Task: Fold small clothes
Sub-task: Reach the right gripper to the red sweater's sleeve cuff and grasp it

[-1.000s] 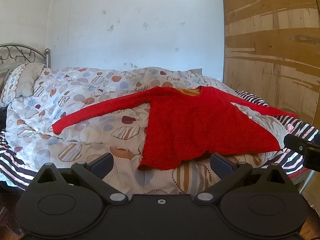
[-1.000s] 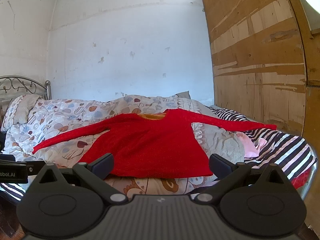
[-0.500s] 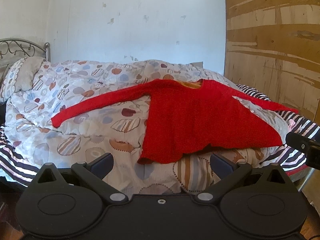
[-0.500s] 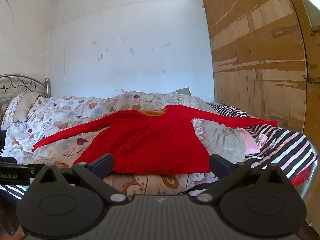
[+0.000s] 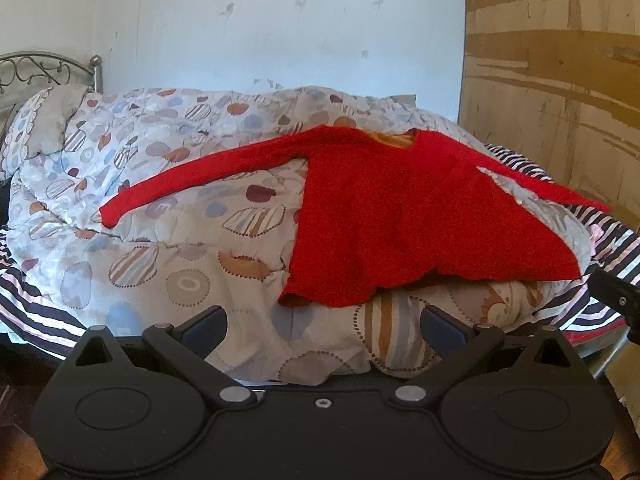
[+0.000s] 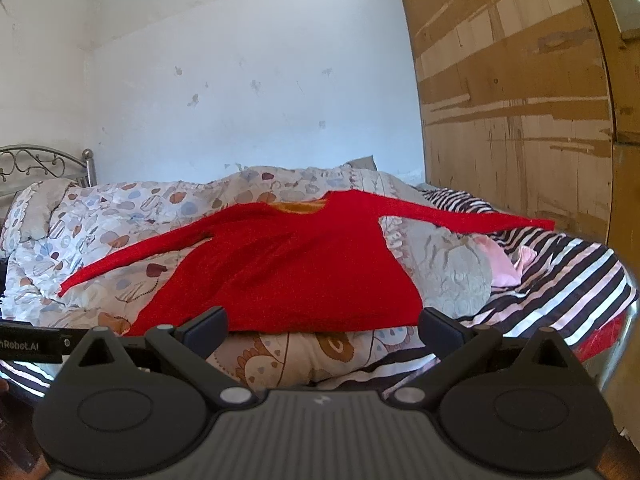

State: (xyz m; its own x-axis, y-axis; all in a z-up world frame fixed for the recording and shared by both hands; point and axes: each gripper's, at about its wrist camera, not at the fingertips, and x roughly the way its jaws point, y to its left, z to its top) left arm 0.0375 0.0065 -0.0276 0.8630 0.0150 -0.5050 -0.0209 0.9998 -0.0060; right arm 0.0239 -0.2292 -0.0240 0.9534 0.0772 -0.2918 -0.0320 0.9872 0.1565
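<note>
Our left gripper (image 5: 323,322) spread, empty, short of quilt (image 5: 192,264) edge. Our right gripper (image 6: 323,323) spread too, empty, near hem. Beyond: red sweater (image 5: 400,216) flat on quilt, sleeves out sideways. Farther: pillow (image 5: 36,120), wall (image 5: 280,20).

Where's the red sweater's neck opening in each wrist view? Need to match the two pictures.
Left wrist: the neck opening sits right of centre, upper middle, at the top of the red sweater spread on the quilt.
Right wrist: the neck opening sits near centre, about mid-height, above the sweater's body.
Shared landmark: the metal headboard at far left in both views.
</note>
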